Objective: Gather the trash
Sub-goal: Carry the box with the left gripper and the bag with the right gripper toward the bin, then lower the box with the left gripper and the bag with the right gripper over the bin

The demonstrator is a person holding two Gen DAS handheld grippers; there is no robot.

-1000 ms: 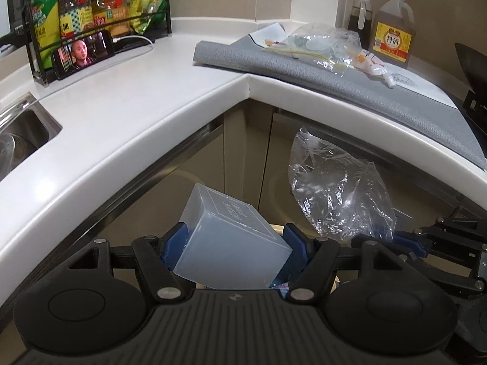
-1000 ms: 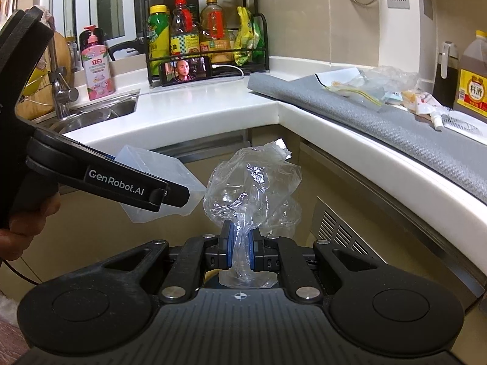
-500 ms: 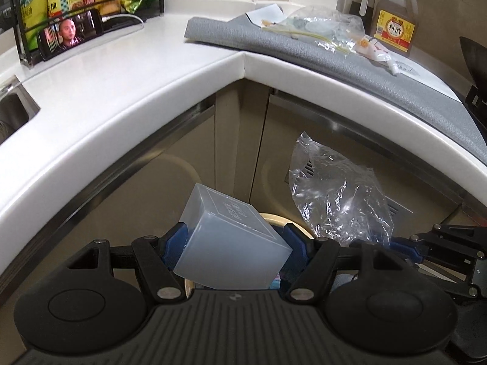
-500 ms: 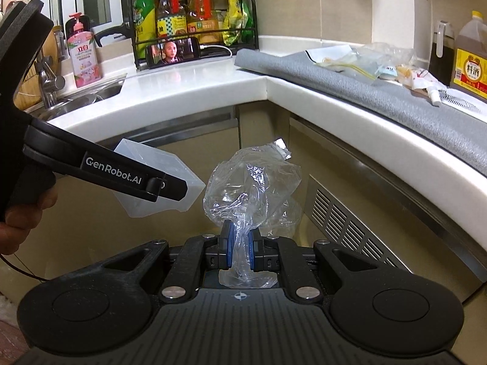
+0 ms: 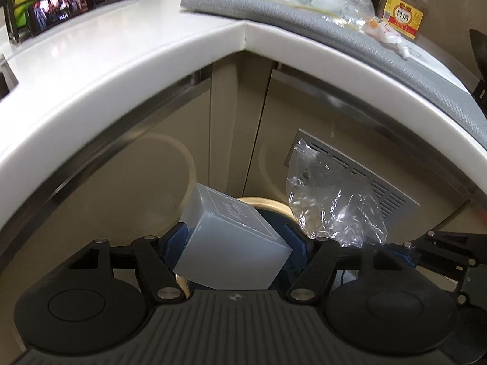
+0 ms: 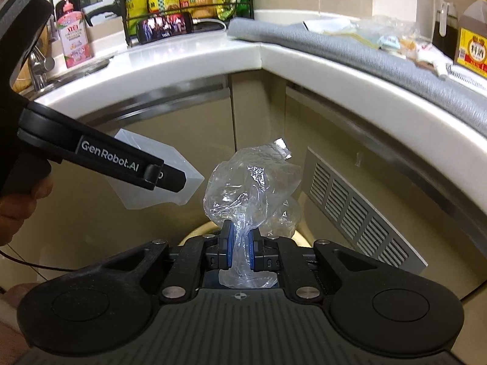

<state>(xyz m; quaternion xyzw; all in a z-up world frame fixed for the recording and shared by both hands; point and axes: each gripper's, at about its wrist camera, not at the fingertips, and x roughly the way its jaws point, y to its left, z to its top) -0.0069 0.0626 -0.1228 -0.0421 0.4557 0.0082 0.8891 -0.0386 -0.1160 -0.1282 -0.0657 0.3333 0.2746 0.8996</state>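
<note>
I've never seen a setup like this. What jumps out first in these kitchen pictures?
Two black claws in front of the beige corner cabinets: the left claw clamps a frosted translucent plastic box, the right claw pinches a crumpled clear plastic bag. Just beneath them shows the rim of a round cream bin.

I see a frosted, matt plastic box (image 5: 231, 243) and a clear, crinkled, glossy plastic bag (image 6: 252, 188). The counter (image 5: 100, 60) is smooth, glossy white with a rounded edge. A grey, rough-textured mat (image 5: 319, 27) drapes over its right edge. The vent (image 6: 359, 210) below looks like brushed metal.
</note>
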